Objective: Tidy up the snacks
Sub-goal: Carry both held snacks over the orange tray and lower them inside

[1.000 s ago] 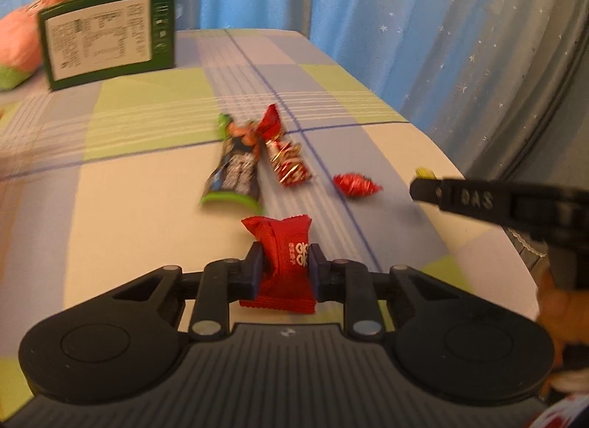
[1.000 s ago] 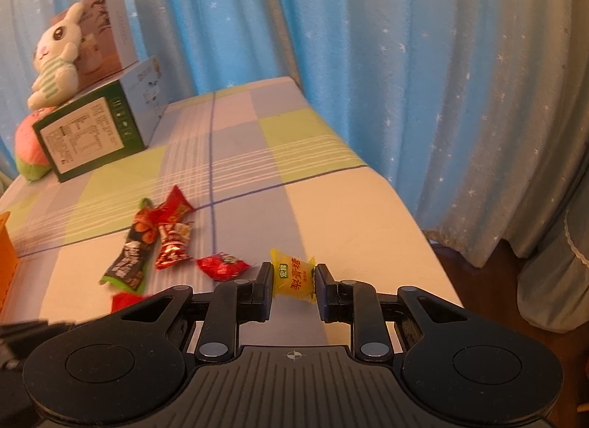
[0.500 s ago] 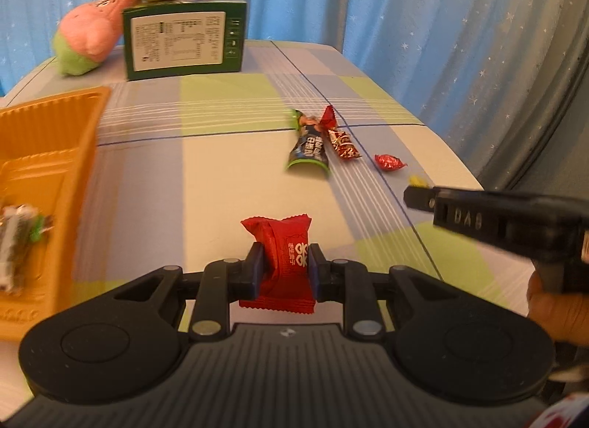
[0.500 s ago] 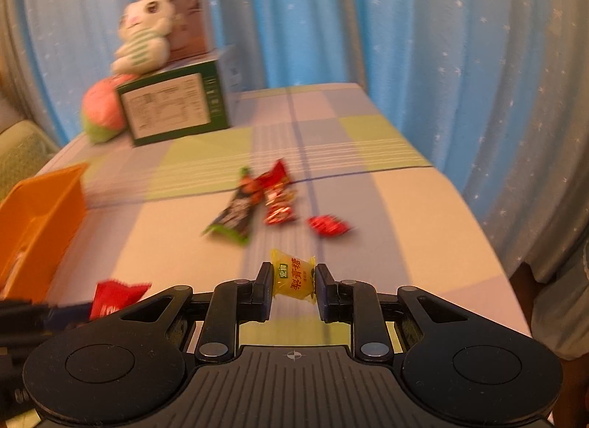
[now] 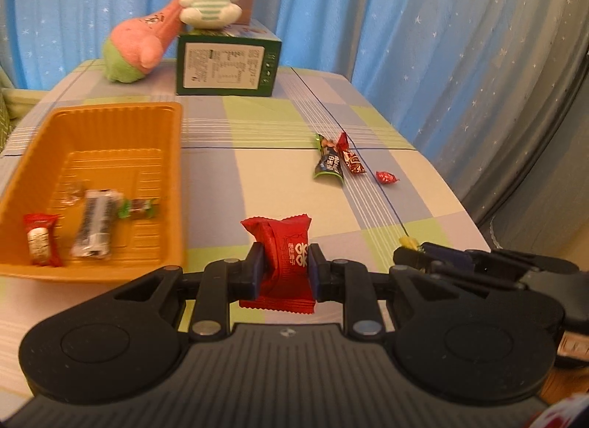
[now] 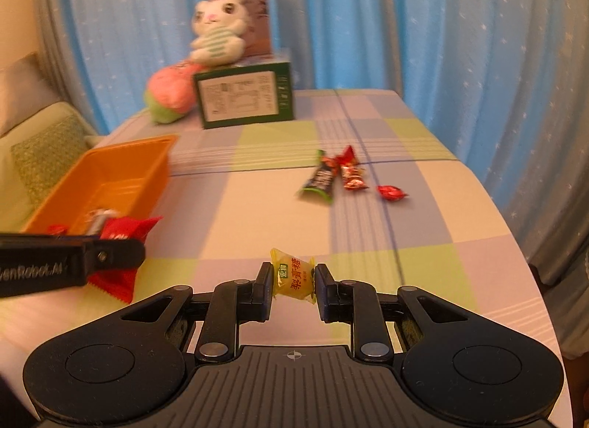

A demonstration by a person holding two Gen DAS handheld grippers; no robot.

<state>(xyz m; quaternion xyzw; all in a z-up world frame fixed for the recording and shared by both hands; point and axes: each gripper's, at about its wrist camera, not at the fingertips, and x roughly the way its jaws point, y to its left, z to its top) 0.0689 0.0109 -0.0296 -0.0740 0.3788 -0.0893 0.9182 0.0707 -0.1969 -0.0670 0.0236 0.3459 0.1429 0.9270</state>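
Two snacks are in my grip at once, one per hand, and both are on their way to the orange tray (image 5: 173, 185). Going left to right: the tray sits at about nine o'clock in my left wrist view, on the checked tablecloth (image 5: 228, 177). It holds a small red-and-white packet (image 5: 40, 244) nearest the front wall, a dark bar (image 5: 94, 223) next to it, and a small green-ended sweet (image 5: 138, 207) further right; something clear lies behind them, too faint to name.

At six o'clock my left gripper (image 5: 283, 268) pinches the red packet (image 5: 283, 255) between its pads, above the table and just right of the tray's front corner. At four o'clock the right gripper (image 6: 294, 280) is clamped on a yellow candy (image 6: 294, 277).

At one o'clock three snacks lie loose on the cloth: a green-and-black bar (image 5: 329, 165), a red-brown wrapped sweet (image 5: 351, 159) touching it, and a small red candy (image 5: 386, 177) just beside.

I judge the carrying step is under way; next I must swing the left hand over the tray's open middle, then spread the jaws, and the right follows.
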